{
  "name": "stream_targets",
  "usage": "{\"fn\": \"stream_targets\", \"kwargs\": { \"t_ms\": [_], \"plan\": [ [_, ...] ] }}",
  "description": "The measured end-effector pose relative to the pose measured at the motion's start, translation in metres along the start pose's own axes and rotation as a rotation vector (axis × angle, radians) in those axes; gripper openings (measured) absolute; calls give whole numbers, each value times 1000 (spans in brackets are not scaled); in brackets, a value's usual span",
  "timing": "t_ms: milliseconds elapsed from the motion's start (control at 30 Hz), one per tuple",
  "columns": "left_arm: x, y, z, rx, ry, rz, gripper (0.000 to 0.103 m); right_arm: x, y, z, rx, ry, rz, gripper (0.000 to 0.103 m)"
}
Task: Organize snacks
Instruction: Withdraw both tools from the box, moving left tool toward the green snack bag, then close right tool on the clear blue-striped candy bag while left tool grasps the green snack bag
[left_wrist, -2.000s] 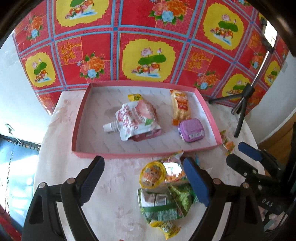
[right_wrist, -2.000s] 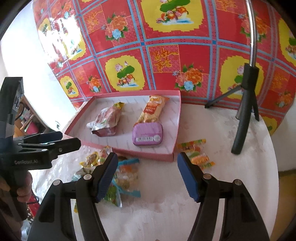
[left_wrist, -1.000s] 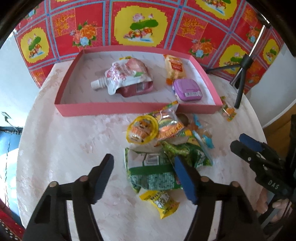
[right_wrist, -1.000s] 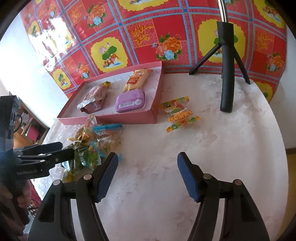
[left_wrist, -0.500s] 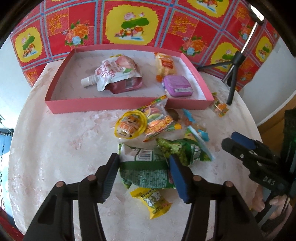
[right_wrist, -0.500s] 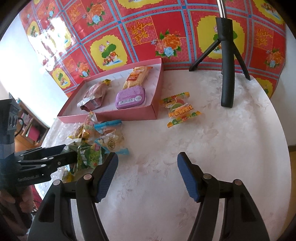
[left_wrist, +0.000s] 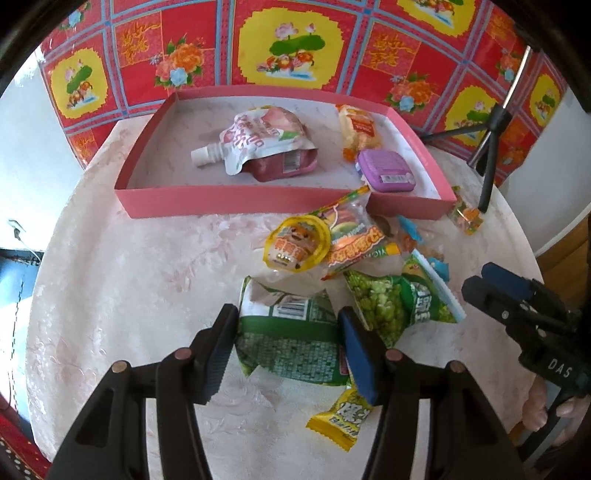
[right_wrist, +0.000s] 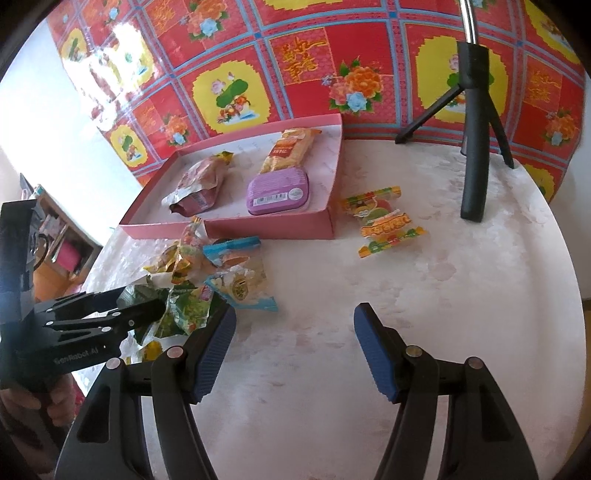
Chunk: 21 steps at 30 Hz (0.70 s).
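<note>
A heap of snack packets lies on the white table in front of the pink tray (left_wrist: 221, 201). My left gripper (left_wrist: 286, 332) points down at the heap, and its pads press both sides of a green snack packet (left_wrist: 291, 343) lying flat. Beside it are a green pea packet (left_wrist: 391, 302), a yellow packet (left_wrist: 343, 413), a yellow jelly cup (left_wrist: 295, 247) and an orange gummy packet (left_wrist: 351, 236). My right gripper (right_wrist: 293, 332) hangs open over bare table with nothing between its fingers. It stands right of the heap (right_wrist: 240, 280). In the right wrist view the left gripper (right_wrist: 147, 306) reaches into the heap.
The tray holds a pink spouted pouch (left_wrist: 266, 144), a purple tin (left_wrist: 386, 170) and an orange biscuit packet (left_wrist: 360, 129). A lone gummy packet (right_wrist: 386, 221) lies right of the tray. A black tripod (right_wrist: 474, 147) stands at the back right. A red patterned cloth hangs behind.
My left gripper's jaws have narrowed from wide apart until they touch the green packet's sides. The right gripper has barely shifted and kept the same opening.
</note>
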<state>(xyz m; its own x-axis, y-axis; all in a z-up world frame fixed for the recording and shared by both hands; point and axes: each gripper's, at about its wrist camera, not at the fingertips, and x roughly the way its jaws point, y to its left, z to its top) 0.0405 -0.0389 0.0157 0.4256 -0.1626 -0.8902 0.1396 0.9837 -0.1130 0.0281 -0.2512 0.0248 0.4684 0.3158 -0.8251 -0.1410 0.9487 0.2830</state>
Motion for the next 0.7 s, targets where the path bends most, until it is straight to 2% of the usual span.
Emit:
{"fn": "stream_targets", "kwargs": {
  "t_ms": [100,167,333,567,700],
  "plan": [
    [-1,1,-1,2,-11,4,56,3,3,2,4,2,-5,68],
    [-3,4,-1,-6,-13,4,52,4,6,6,1,0,-13,62],
    [-4,16,1,-40,-17,22,52,10,13,16,13,2,18,55],
    [1,20,2,-39,-17,26,52,31,17,19,13,47,69,54],
    [1,21,2,-50,-23,19,53,36,22,20,-17,55,51,54]
  ]
}}
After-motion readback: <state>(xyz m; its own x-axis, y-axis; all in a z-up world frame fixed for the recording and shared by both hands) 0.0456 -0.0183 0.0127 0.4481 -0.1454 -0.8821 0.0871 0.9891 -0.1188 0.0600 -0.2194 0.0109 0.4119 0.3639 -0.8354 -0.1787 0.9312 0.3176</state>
